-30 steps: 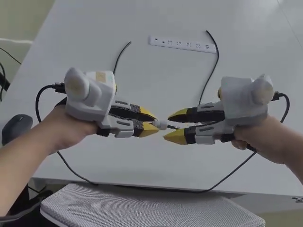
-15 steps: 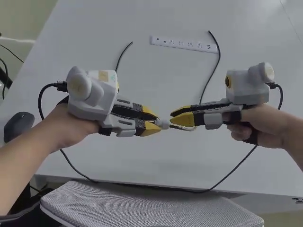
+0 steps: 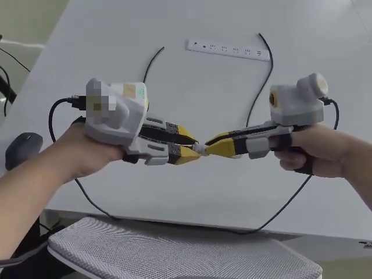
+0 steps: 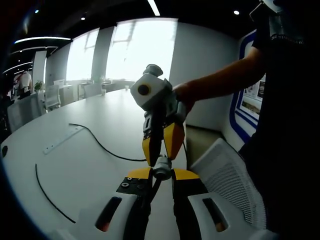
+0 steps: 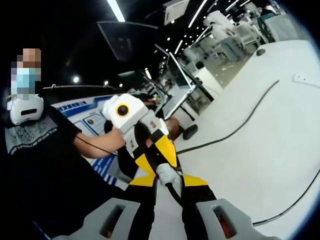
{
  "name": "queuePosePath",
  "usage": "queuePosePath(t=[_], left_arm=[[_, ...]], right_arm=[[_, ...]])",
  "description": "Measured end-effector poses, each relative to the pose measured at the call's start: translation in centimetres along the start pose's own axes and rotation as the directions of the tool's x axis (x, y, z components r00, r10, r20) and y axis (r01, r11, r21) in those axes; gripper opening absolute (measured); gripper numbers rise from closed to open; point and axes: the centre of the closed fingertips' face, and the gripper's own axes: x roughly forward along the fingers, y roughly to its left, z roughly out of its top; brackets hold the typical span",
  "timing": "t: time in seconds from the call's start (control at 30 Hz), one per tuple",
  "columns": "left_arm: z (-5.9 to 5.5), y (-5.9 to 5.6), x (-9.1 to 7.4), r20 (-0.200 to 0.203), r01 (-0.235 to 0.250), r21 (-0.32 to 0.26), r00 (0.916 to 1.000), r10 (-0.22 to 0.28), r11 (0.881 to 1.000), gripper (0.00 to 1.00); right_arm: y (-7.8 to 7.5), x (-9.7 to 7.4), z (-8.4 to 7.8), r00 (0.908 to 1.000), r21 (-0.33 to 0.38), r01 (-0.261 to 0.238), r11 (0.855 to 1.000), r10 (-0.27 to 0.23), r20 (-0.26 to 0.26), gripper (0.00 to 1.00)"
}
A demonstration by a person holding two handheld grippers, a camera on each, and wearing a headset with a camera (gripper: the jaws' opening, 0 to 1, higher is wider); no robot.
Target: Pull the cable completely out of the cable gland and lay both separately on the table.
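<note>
A small white cable gland (image 3: 201, 150) hangs in the air above the white table (image 3: 192, 99), between the two grippers. My left gripper (image 3: 193, 152) comes in from the left and is shut on the gland (image 4: 161, 167). My right gripper (image 3: 210, 149) faces it tip to tip, rolled on its side. It is shut on the thin black cable (image 5: 175, 192) that leaves the gland (image 5: 166, 172) and runs back between its jaws. The left gripper (image 4: 161, 175) and the right gripper (image 5: 169, 182) almost touch at their yellow tips.
A white power strip (image 3: 229, 50) lies at the table's far side. A loose black cable (image 3: 152, 63) curves near it, and another black cable (image 3: 260, 87) runs toward the right hand. A dark mouse (image 3: 20, 145) sits at the left edge. A mesh chair (image 3: 174, 250) stands below the near edge.
The right gripper has rolled onto its side, moved in toward the gland and gone from open to shut on the cable. The left gripper has held its place with the gland.
</note>
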Motion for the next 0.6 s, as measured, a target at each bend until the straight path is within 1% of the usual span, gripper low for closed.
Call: queuePosePath(t=[0.13, 0.23, 0.3, 0.4, 0.43, 0.47, 0.5, 0.6], left_arm=[[0.05, 0.11, 0.05, 0.001, -0.004, 0.003, 1.0, 0.004, 1.0, 0.15], [-0.07, 0.21, 0.1, -0.001, -0.005, 0.001, 1.0, 0.005, 1.0, 0.15], [-0.16, 0.26, 0.09, -0.001, -0.006, -0.002, 1.0, 0.006, 1.0, 0.15], [-0.22, 0.18, 0.08, -0.003, -0.005, 0.001, 1.0, 0.005, 1.0, 0.15], [-0.22, 0.16, 0.08, -0.002, -0.005, 0.001, 1.0, 0.005, 1.0, 0.15], [-0.31, 0.13, 0.1, -0.002, -0.005, -0.006, 1.0, 0.005, 1.0, 0.15], [-0.4, 0.1, 0.12, -0.005, -0.004, -0.007, 1.0, 0.003, 1.0, 0.15], [-0.73, -0.09, 0.25, -0.018, 0.004, -0.002, 0.9998, -0.004, 1.0, 0.15]], right_arm=[[-0.1, 0.05, -0.01, 0.9999, -0.002, -0.011, 1.0, 0.011, -0.002, 0.14], [-0.11, 0.12, 0.02, 0.9998, -0.002, -0.017, 1.0, 0.017, -0.003, 0.09], [-0.13, 0.19, 0.0, 0.9999, -0.015, -0.012, 1.0, 0.012, -0.01, 0.09], [0.02, 0.29, -0.09, 0.9996, -0.052, 0.0, 0.999, -0.001, -0.027, 0.09], [0.05, 0.32, -0.13, 0.9995, -0.05, 0.001, 0.999, -0.002, -0.03, 0.09], [0.03, 0.36, -0.27, 0.999, -0.066, 0.009, 0.998, -0.012, -0.043, 0.09], [-0.05, 0.43, -0.46, 0.998, -0.105, 0.019, 0.994, -0.026, -0.058, 0.09], [0.01, 0.59, -0.93, 0.9946, -0.153, 0.034, 0.988, -0.049, -0.092, 0.09]])
